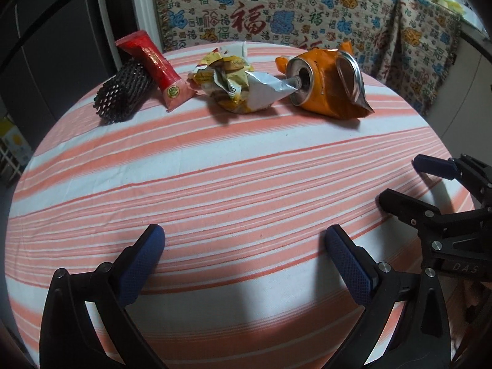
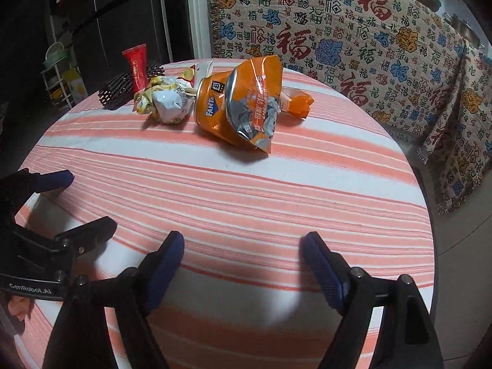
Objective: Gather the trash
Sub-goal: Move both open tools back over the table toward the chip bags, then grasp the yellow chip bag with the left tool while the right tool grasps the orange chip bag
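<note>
Trash lies along the far side of the striped round table (image 1: 233,184): a black foam net sleeve (image 1: 121,95), a red wrapper (image 1: 156,69) leaning on it, a crumpled yellow and silver wrapper (image 1: 236,87), and a crushed orange Fanta can (image 1: 326,84) with an orange foil bag (image 2: 261,104) against it. My left gripper (image 1: 246,243) is open and empty above the near side of the table. My right gripper (image 2: 243,249) is open and empty too, beside the left one; it shows at the right edge of the left wrist view (image 1: 399,181).
A sofa with a patterned throw (image 2: 353,40) stands behind and to the right of the table. A dark fridge (image 1: 46,30) and a small rack (image 2: 61,73) stand at the left. The table's edge drops off at the right.
</note>
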Demonstrator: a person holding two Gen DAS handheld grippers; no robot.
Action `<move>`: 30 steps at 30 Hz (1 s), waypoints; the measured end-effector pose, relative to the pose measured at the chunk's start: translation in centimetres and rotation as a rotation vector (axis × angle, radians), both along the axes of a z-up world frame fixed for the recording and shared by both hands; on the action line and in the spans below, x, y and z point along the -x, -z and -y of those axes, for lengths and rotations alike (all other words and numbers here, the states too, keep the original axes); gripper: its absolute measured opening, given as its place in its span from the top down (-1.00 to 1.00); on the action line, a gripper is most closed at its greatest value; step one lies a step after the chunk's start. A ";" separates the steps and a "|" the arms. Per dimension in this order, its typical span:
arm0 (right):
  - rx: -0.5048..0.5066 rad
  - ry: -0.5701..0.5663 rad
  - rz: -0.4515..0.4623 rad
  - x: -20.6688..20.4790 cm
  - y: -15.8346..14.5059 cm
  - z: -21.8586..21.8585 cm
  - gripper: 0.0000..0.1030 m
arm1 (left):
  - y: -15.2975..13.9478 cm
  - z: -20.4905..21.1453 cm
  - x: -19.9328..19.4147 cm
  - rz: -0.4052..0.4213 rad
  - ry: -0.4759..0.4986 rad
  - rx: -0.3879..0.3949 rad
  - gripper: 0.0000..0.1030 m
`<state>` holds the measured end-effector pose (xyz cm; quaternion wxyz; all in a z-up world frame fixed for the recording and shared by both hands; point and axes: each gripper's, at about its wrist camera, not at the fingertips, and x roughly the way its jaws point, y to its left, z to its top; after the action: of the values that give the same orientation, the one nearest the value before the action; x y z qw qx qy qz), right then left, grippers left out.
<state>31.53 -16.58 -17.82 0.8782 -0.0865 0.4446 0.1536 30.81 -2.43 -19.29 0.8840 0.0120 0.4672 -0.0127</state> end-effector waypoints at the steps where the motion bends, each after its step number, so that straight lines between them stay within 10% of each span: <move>1: 0.000 0.000 0.000 0.0 0.0 0.0 -0.63 | 0.0 0.0 0.0 0.000 0.000 0.000 -0.99; 14: -0.002 -0.001 0.001 -0.1 0.0 0.0 -0.65 | -0.1 -0.1 0.1 0.004 -0.002 0.010 -0.99; 25: 0.001 -0.012 0.004 -0.1 0.2 0.0 -0.65 | -5.6 -2.2 -7.5 0.085 -0.075 0.250 -0.77; 28: 0.000 -0.011 0.004 -0.1 0.2 0.0 -0.65 | -4.8 -2.4 -11.1 0.060 -0.114 0.272 -0.68; 30: 0.000 -0.013 0.004 0.0 0.2 0.0 -0.65 | -3.5 -2.3 -12.0 0.030 -0.125 0.258 -0.22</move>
<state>31.52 -16.61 -18.01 0.8781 -0.0898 0.4422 0.1592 42.79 -0.13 -15.79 0.8842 -0.1308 0.4481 -0.0174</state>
